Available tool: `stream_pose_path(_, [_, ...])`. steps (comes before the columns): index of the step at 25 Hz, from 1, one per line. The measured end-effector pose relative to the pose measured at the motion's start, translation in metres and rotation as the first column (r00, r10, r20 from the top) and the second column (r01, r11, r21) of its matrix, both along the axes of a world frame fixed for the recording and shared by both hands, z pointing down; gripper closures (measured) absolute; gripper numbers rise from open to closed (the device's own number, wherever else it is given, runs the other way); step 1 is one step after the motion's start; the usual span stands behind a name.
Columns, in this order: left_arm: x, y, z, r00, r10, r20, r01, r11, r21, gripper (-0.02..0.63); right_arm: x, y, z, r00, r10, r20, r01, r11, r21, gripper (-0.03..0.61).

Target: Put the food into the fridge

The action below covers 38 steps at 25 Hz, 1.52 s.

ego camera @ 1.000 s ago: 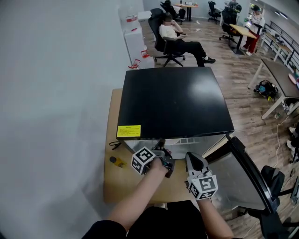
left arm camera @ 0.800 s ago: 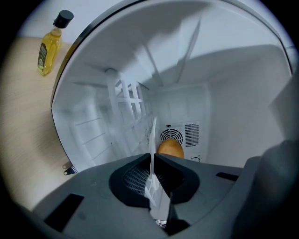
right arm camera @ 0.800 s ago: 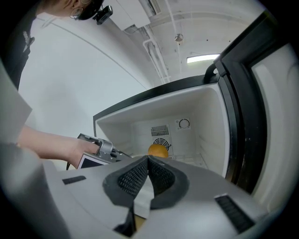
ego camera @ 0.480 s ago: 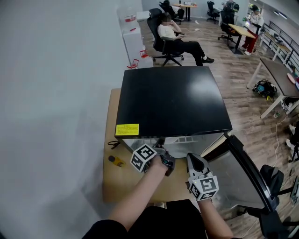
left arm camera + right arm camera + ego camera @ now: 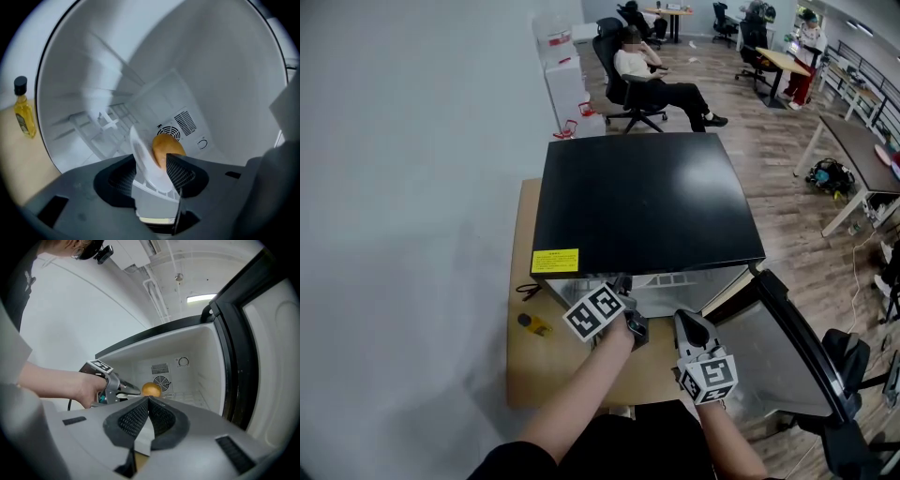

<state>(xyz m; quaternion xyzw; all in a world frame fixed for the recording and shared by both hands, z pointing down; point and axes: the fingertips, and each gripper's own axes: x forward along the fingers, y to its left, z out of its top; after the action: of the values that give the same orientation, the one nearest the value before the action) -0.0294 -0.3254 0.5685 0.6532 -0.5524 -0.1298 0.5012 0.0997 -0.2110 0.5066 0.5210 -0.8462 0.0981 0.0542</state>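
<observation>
A small fridge with a black top (image 5: pixel 647 197) stands on a wooden table, its door (image 5: pixel 787 356) swung open to the right. My left gripper (image 5: pixel 151 163) reaches into the white interior (image 5: pixel 187 376). Its jaws are opening around the rim of a white plate (image 5: pixel 142 152), and the pads stand clear of it. A round golden-brown bun (image 5: pixel 167 148) sits on the plate near the back wall's fan grille; the right gripper view also shows the bun (image 5: pixel 151 389). My right gripper (image 5: pixel 148 403) waits outside the fridge mouth, shut, with nothing in it. The fridge top hides the left gripper's tips in the head view.
A small yellow bottle with a black cap (image 5: pixel 534 324) stands on the wooden table (image 5: pixel 525 375) left of the fridge, beside a black cable (image 5: pixel 530 291). A wire shelf (image 5: pixel 105 124) lines the fridge's inside. A person sits in an office chair (image 5: pixel 642 84) behind; desks stand far right.
My left gripper has rolled at the fridge mouth, so its marker cube shows a different face. The right gripper has stayed where it was.
</observation>
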Motion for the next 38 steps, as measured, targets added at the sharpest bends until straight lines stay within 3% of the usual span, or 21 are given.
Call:
stream_pose_path(5, [-0.007,-0.006,0.0,0.992,0.033,0.122,-0.037,0.999,0.036,0.435,-0.004,0.001,0.002,1.0,0.002,0.008,-0.002,1.0,-0.007,0.519])
stream_pose_path(9, [-0.008,-0.006,0.003,0.968,0.072,0.241,-0.085,0.995,0.042,0.434,-0.009,0.0,0.0,1.0,-0.006,0.003,0.006,1.0,-0.002,0.518])
stream_pose_path(14, [-0.01,-0.007,0.007,0.922,0.106,0.371,-0.134,0.99,0.049,0.434,-0.017,0.0,-0.005,1.0,-0.018,0.013,0.018,1.0,0.003,0.518])
stream_pose_path(21, [-0.007,-0.008,0.01,0.838,0.132,0.53,-0.196,0.978,0.066,0.387,-0.017,0.0,-0.001,1.0,-0.019,0.018,0.019,1.0,-0.006,0.518])
stream_pose_path(30, [-0.004,-0.005,0.014,0.754,0.139,0.642,-0.237,0.969,0.068,0.367,-0.019,0.005,0.001,1.0,-0.025,0.017,0.025,1.0,-0.011,0.52])
stream_pose_path(38, [-0.006,-0.007,0.015,0.731,0.125,0.67,-0.231,0.97,0.071,0.354,-0.02,0.009,0.005,0.999,-0.025,0.023,0.025,0.999,-0.02,0.52])
